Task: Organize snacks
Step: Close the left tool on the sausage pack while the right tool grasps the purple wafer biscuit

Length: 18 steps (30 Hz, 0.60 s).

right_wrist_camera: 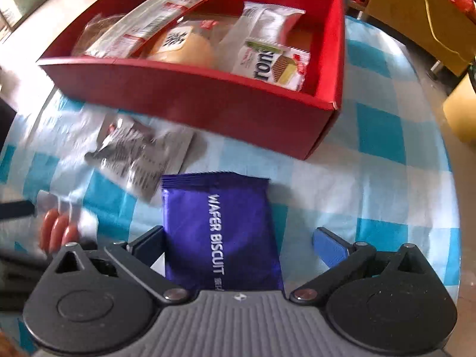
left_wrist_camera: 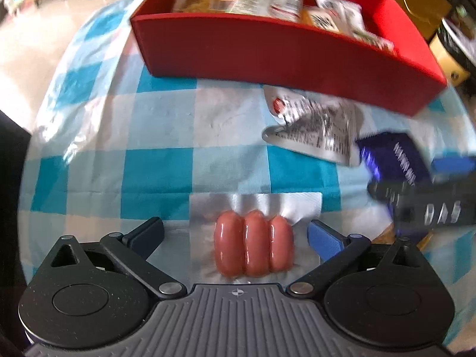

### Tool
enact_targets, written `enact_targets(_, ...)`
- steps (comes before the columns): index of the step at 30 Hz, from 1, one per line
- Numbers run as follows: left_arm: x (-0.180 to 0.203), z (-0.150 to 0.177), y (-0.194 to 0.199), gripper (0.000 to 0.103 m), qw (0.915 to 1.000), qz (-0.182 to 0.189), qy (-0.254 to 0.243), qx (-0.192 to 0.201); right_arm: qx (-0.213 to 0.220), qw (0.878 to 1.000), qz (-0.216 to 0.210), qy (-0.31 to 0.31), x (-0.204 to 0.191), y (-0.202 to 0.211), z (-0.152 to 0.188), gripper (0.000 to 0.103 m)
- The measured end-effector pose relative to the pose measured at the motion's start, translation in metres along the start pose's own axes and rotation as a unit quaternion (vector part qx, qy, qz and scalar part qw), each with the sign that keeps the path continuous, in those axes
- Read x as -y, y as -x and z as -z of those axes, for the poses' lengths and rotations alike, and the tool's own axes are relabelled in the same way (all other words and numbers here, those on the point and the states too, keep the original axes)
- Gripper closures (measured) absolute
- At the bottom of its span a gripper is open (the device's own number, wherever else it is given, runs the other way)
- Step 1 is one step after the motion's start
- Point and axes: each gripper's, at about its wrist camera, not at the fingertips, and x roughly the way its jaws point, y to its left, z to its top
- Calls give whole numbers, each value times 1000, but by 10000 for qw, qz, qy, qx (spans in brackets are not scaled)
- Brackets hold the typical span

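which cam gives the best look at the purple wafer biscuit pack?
Right wrist: the wafer biscuit pack lies centred between that gripper's open jaws, label readable. Left wrist shows it only at the right edge, blurred and partly hidden by the other gripper.

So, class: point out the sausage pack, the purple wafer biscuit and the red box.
sausage pack (left_wrist_camera: 253, 244): left wrist view, middle sausage.
purple wafer biscuit (right_wrist_camera: 220, 232): right wrist view, wrapper front.
red box (right_wrist_camera: 190, 89): right wrist view, near wall.

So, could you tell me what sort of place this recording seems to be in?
Probably a lived-in home or storage room, not a lab. A table wears a blue checked tablecloth, a red box of packaged snacks sits on it, and cardboard boxes crowd the tiled floor behind.
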Motion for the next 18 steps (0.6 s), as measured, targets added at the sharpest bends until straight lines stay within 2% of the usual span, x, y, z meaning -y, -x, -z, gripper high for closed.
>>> enact_targets(3,4,6,3,0,10000,-20,-53,25,57,9999,16,120,-6,3,2,10)
enact_targets(4,4,6,4,1,10000,-4,-35,9,90,9997,26,209,-9,7,3,18)
enact_targets(5,3,6,5,2,10000,8,-22,-7,122,9995,43,288,-10,11,5,30)
enact_targets(7,2,5,8,9,10000,6,-40,17,163,9992,48,363,-13,16,7,39)
enact_targets(9,0,5,12,12,9999,38,-90,38,156,9992,40,354,-14,18,8,39)
enact_targets(13,-16,0,15,27,9997,195,133,40,224,9986,111,459,-12,24,16,39)
enact_targets(15,-24,-5,16,28,9989,378,272,-16,286,9987,72,410,-10,30,18,39)
enact_targets(18,-27,-4,15,26,9987,409,306,-47,371,9988,34,320,-4,38,18,39)
